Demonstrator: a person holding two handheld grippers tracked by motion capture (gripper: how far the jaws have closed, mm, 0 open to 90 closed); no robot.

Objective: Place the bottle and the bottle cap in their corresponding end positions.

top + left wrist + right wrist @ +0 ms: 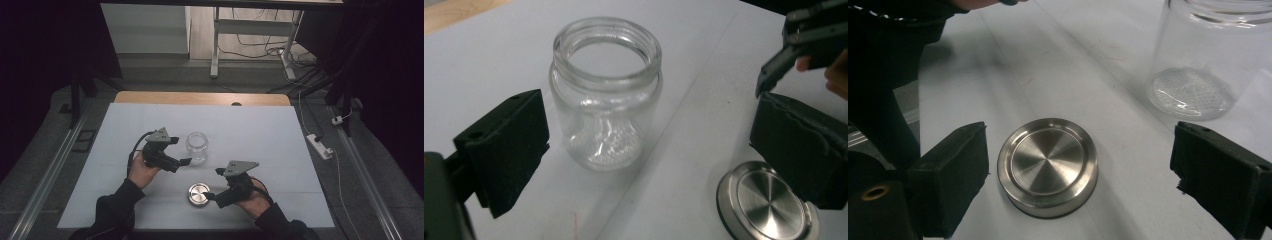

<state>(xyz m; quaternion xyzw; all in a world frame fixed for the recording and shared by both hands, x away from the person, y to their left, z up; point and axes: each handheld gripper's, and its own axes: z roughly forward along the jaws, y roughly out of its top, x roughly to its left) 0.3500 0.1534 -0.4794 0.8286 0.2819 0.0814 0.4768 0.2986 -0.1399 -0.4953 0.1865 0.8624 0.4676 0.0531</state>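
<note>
One glass jar, one metal lid, both mid-sheet; lid nearer the front edge. Left gripper wide open, jar between jaws, untouched. Right gripper wide open, lid between jaws, untouched.

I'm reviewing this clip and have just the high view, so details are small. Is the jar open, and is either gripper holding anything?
Observer: The glass jar stands open and upright, with no lid on its threaded mouth.
Operator: Where is the lid?
Observer: The metal lid lies flat on the white table cover, apart from the jar.
Operator: Does the right gripper grip it?
Observer: No, the right gripper has its pads spread clear of the lid on both sides.
Operator: And the left?
Observer: The left gripper is open too, touching nothing.
</note>
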